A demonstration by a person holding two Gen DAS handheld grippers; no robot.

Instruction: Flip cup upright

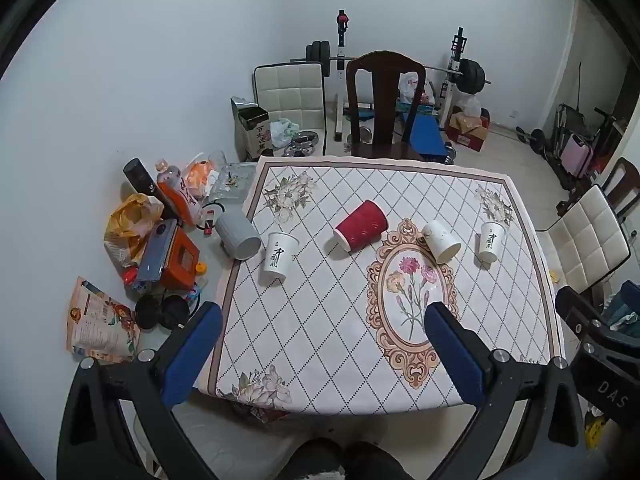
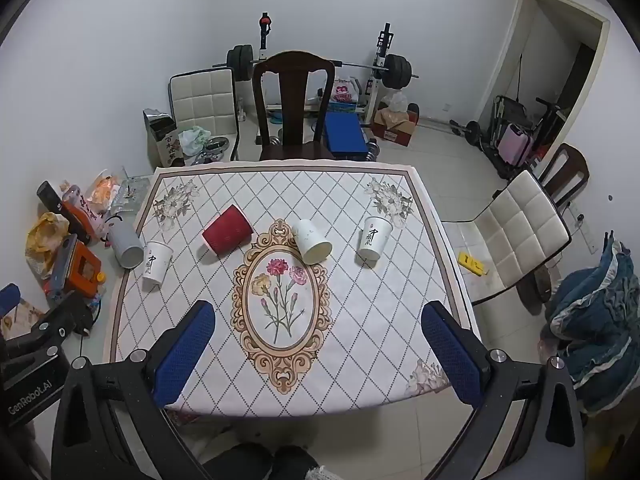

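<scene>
Both tools hang above the near edge of the table (image 2: pixel 360 200), jaws spread wide and empty: the left gripper (image 1: pixel 320 344) and the right gripper (image 2: pixel 318 340) grasp nothing.

I take the flower medallion (image 2: pixel 282 300) on the cloth as my landmark. Just beyond its far left rim the red cup (image 2: pixel 227 230) lies on its side, mouth toward the table's left edge. At the medallion's far right rim a plain white cup (image 2: pixel 311 241) also lies tipped over, its mouth facing the near side. Further right of the medallion a printed white cup (image 2: pixel 374 238) stands upright, and far to its left another printed cup (image 1: pixel 279 257) stands upright too. Beside that one a grey cup (image 1: pixel 238 236) lies on its side, off the cloth's edge.
</scene>
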